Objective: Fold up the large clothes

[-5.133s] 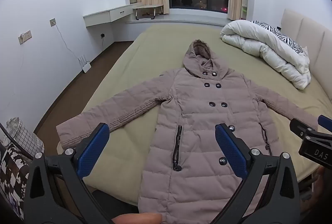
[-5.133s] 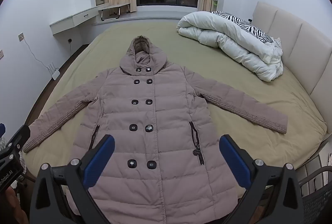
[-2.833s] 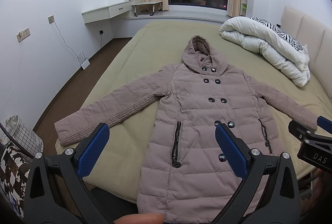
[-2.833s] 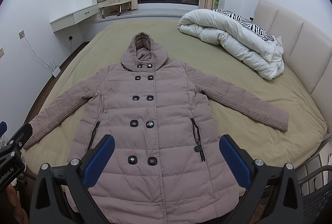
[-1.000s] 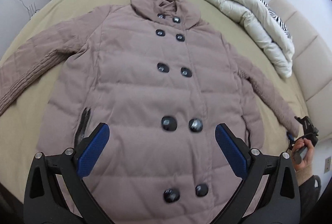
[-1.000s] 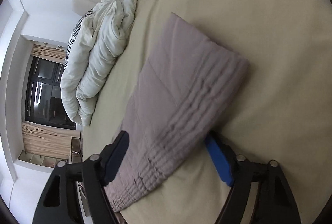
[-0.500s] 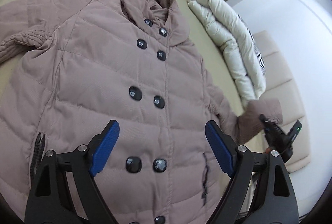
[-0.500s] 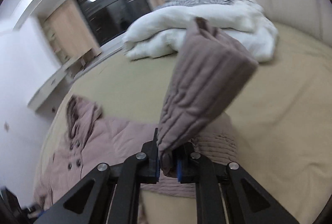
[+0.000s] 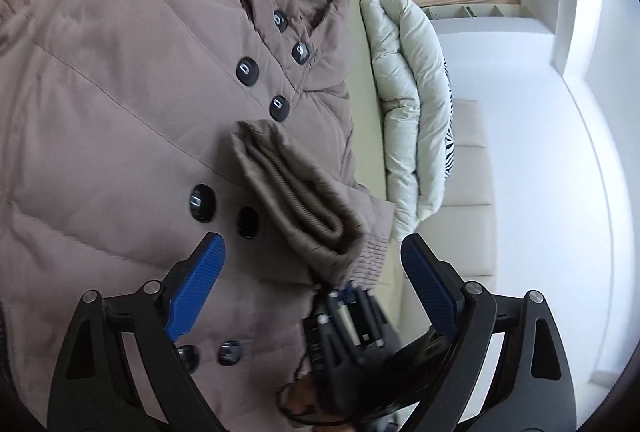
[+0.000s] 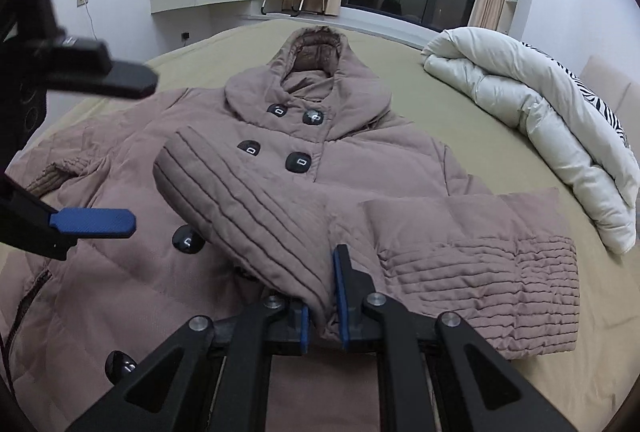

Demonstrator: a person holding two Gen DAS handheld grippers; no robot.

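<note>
a second ago the right sleeve lay flat on the bed with the right hand-held gripper (image 10: pixel 322 306) straddling its cuff; now that gripper is clamped narrow on the cuff edge and has carried the sleeve (image 10: pixel 256 208) up and over, so its ribbed end lies across the coat's (image 10: pixel 168 292) chest, just ahead of the gripper and partly covering the middle buttons. the sleeve's upper part is doubled back to the gripper's right. that reads as the first fold nearly laid: the sleeve looks ready to be let go, and the far sleeve, bunched at the coat's other side, is untouched.

the right hand-held gripper points down and forward toward the hood (image 10: pixel 316 52), low over the coat's lower front. the left hand-held gripper (image 9: pixel 316 292) hovers over the coat on the bed (image 10: pixel 420 104), rolled so the room looks tipped sideways; its jaws are opening wide and press on nothing, though the right gripper and its sleeve pass in front of them. the duvet (image 10: pixel 532 120) sits well apart, beyond the coat to the right.
</note>
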